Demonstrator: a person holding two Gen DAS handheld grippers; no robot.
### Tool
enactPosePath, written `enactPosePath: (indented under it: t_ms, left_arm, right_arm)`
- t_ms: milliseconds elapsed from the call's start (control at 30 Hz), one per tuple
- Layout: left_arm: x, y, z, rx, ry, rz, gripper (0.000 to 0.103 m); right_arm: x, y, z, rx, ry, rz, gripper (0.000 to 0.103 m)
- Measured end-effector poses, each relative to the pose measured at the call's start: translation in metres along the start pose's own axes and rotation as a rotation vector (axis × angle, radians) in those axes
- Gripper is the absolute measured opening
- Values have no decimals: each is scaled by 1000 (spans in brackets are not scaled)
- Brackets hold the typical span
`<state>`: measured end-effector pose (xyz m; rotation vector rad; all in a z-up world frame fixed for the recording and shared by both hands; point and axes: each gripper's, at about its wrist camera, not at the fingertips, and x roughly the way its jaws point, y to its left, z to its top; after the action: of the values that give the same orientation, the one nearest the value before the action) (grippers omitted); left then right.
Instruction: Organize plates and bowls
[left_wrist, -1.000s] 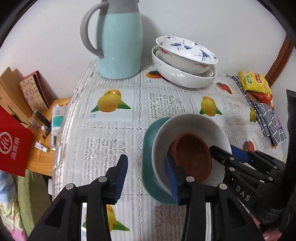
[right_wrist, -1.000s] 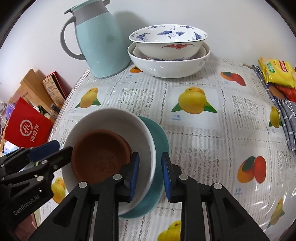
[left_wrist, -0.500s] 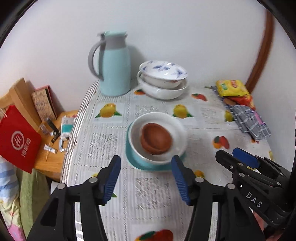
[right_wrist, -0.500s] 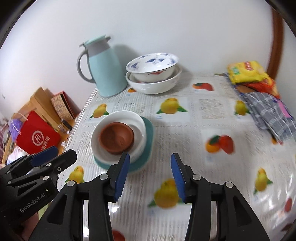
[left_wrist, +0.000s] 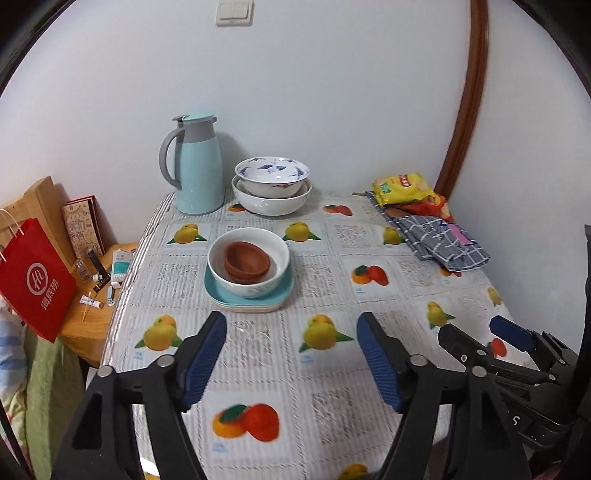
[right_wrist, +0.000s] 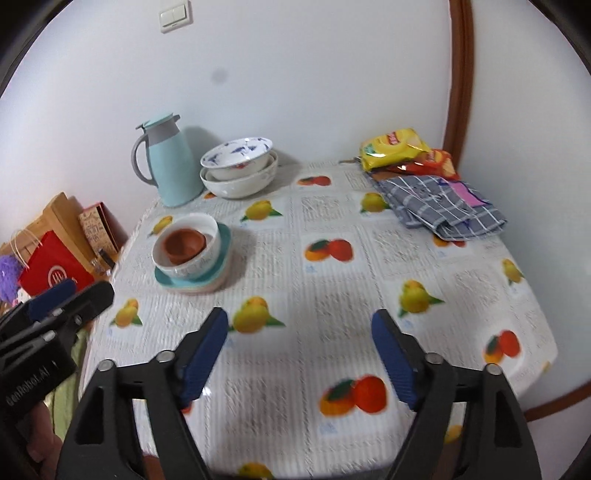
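Brown bowls (left_wrist: 246, 261) (right_wrist: 184, 243) sit nested inside a white bowl (left_wrist: 255, 287) (right_wrist: 212, 236), which rests on stacked teal plates (left_wrist: 247, 301) (right_wrist: 192, 282) in the middle left of the table. At the back, a blue-patterned bowl (left_wrist: 272, 173) (right_wrist: 236, 153) sits in a larger white bowl (left_wrist: 271, 203) (right_wrist: 238, 182). My left gripper (left_wrist: 291, 358) hovers well short of the stack, jaws opening, nothing between them. My right gripper (right_wrist: 299, 356) is also back over the near tablecloth, jaws opening and empty. Each gripper shows at the edge of the other's view.
A pale blue thermos jug (left_wrist: 195, 166) stands at the back left. Snack packets (left_wrist: 404, 188) and a folded checked cloth (left_wrist: 439, 240) lie at the back right. A red bag (left_wrist: 35, 280) and small items sit on a low wooden stand (left_wrist: 81, 332) left of the table.
Both grippers have pulled back and up from the bowl stack and their jaws have spread. The right let go of the white bowl's rim; the stack stays on the table.
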<state>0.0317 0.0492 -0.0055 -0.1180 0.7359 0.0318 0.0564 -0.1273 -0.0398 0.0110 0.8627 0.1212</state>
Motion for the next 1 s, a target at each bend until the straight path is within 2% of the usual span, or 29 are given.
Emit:
enactPosePath:
  t_ms: [100,167,433,1000]
  left_arm:
    - [-11,-9,-9,23,-13,29,72]
    - [-16,-12,-13,31,-20,37,72]
    - [-32,-17,-20,25,-40,9,73]
    - [-38,-23,-25,38,-46,23,73]
  right_arm:
    - [-13,-10,-9,18,-12,-27,87]
    - [-22,-14,-14,17,-27,-35,87]
    - [-49,-22,-23,28,-83,-27,88]
    - [-57,-23,-30,33,-97,0,88]
